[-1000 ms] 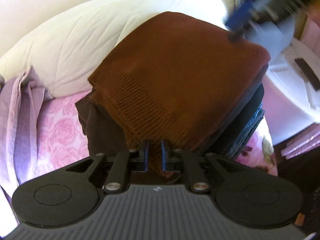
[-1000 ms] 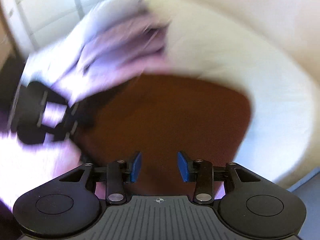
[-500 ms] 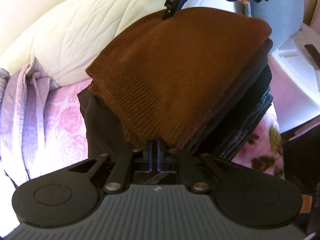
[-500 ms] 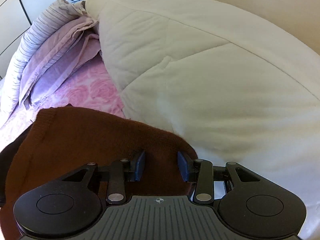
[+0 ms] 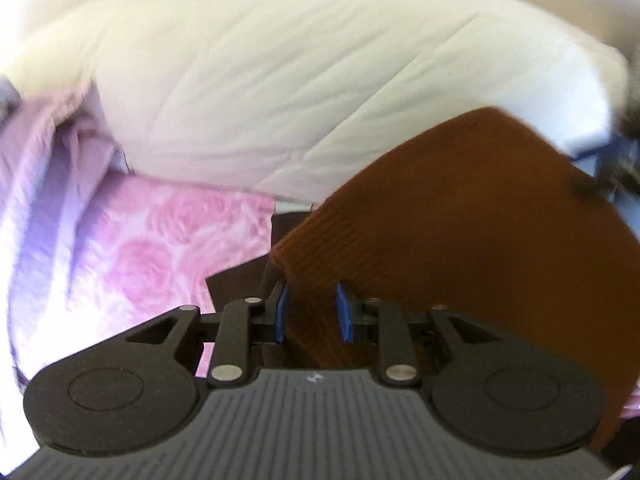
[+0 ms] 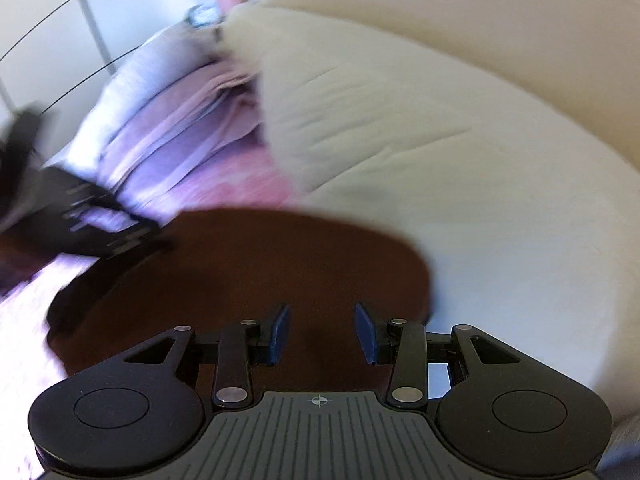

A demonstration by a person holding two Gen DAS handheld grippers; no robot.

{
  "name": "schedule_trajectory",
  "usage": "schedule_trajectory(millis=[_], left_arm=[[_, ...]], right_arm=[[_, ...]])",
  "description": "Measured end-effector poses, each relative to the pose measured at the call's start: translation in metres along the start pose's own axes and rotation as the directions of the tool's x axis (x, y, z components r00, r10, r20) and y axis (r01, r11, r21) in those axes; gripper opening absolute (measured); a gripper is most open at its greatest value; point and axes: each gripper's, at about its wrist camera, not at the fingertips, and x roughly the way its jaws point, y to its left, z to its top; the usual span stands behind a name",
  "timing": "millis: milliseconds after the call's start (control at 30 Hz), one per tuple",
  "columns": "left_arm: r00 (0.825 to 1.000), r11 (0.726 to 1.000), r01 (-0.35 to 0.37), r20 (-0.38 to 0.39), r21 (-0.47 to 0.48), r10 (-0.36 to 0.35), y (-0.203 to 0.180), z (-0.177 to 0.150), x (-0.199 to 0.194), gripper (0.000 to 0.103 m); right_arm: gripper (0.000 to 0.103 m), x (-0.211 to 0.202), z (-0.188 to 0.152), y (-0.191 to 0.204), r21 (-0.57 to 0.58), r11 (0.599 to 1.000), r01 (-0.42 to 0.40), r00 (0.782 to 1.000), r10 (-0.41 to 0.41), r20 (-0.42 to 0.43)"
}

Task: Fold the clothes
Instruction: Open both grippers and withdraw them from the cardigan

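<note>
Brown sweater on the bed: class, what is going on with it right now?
A person holding two grippers is folding clothes on a bed. The folded brown sweater tops a dark clothes stack. The left gripper has just been opening, the sweater's edge between its jaws. The right gripper hovers open above the sweater.

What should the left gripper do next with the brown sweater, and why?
Probably draw the left gripper back off the brown sweater. Its jaws have just been opening, and the ribbed hem sits loosely between the blue pads with gaps either side. The sweater looks folded and set on the dark clothes, and the right gripper is open above it.
</note>
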Motion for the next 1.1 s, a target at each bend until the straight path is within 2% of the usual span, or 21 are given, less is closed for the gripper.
schedule_trajectory(millis=[100, 233, 333, 433, 500, 600, 667, 700, 733, 767, 800, 867, 967, 1000, 1067, 1100], left_arm=[[1.0, 1.0, -0.013, -0.01, -0.01, 0.013, 0.0, 0.003, 0.006, 0.021], [0.998, 0.998, -0.065, 0.012, -0.027, 0.065, -0.004, -0.002, -0.034, 0.02], [0.998, 0.998, -0.058, 0.037, -0.038, 0.06, -0.021, -0.022, -0.077, 0.021], [1.0, 0.999, -0.016, 0.007, -0.028, 0.016, -0.045, -0.057, -0.095, 0.021], [1.0, 1.0, -0.016, -0.02, 0.024, 0.017, -0.065, -0.082, -0.089, 0.021], [0.998, 0.99, -0.057, 0.021, 0.129, 0.055, -0.083, -0.102, -0.081, 0.021], [0.995, 0.991, -0.079, 0.061, 0.108, 0.073, -0.08, -0.104, -0.094, 0.021], [0.993, 0.992, -0.09, 0.083, 0.091, 0.082, -0.078, -0.106, -0.101, 0.021], [0.991, 0.993, -0.099, 0.102, 0.071, 0.091, -0.076, -0.109, -0.11, 0.025], [0.988, 0.993, -0.106, 0.122, 0.047, 0.099, -0.074, -0.116, -0.121, 0.036], [0.985, 0.994, -0.105, 0.141, 0.024, 0.1, -0.073, -0.126, -0.133, 0.043], [0.981, 0.996, -0.087, 0.172, -0.009, 0.088, -0.074, -0.148, -0.155, 0.058], [0.979, 0.997, -0.073, 0.188, -0.033, 0.078, -0.08, -0.182, -0.187, 0.069], [0.979, 0.997, -0.063, 0.189, -0.045, 0.071, -0.081, -0.191, -0.196, 0.071], [0.981, 0.997, -0.036, 0.189, -0.07, 0.049, -0.083, -0.21, -0.212, 0.084], [0.981, 0.997, -0.021, 0.19, -0.073, 0.034, -0.084, -0.216, -0.217, 0.086]], right_arm=[[0.043, 0.005, -0.025, 0.01, -0.042, 0.999, -0.024, 0.999, 0.022, -0.036], [0.044, -0.017, -0.033, 0.01, -0.051, 0.999, -0.011, 1.0, 0.013, 0.027], [0.044, -0.041, -0.042, 0.016, -0.045, 0.998, -0.033, 0.998, 0.035, 0.048], [0.044, -0.047, -0.062, 0.031, -0.044, 0.998, -0.046, 0.999, 0.047, 0.017], [0.044, -0.046, -0.076, 0.036, -0.027, 1.0, -0.016, 1.0, 0.016, 0.026], [0.044, -0.046, -0.084, 0.049, -0.017, 0.999, 0.031, 0.999, -0.03, 0.044], [0.044, -0.054, -0.089, 0.062, 0.004, 0.996, 0.091, 0.993, -0.091, 0.068], [0.049, -0.06, -0.093, 0.072, 0.017, 0.992, 0.126, 0.989, -0.127, 0.078], [0.063, -0.067, -0.097, 0.081, 0.03, 0.987, 0.161, 0.983, -0.163, 0.088], [0.071, -0.073, -0.103, 0.091, 0.045, 0.98, 0.192, 0.976, -0.196, 0.094], [0.08, -0.08, -0.112, 0.103, 0.062, 0.974, 0.219, 0.97, -0.224, 0.093], [0.081, -0.094, -0.13, 0.125, 0.103, 0.961, 0.256, 0.961, -0.264, 0.078], [0.082, -0.118, -0.153, 0.157, 0.188, 0.934, 0.304, 0.947, -0.318, 0.048], [0.082, -0.129, -0.158, 0.165, 0.223, 0.925, 0.307, 0.944, -0.326, 0.055], [0.083, -0.147, -0.168, 0.179, 0.267, 0.908, 0.322, 0.934, -0.351, 0.069], [0.084, -0.155, -0.172, 0.186, 0.282, 0.899, 0.335, 0.927, -0.368, 0.075]])
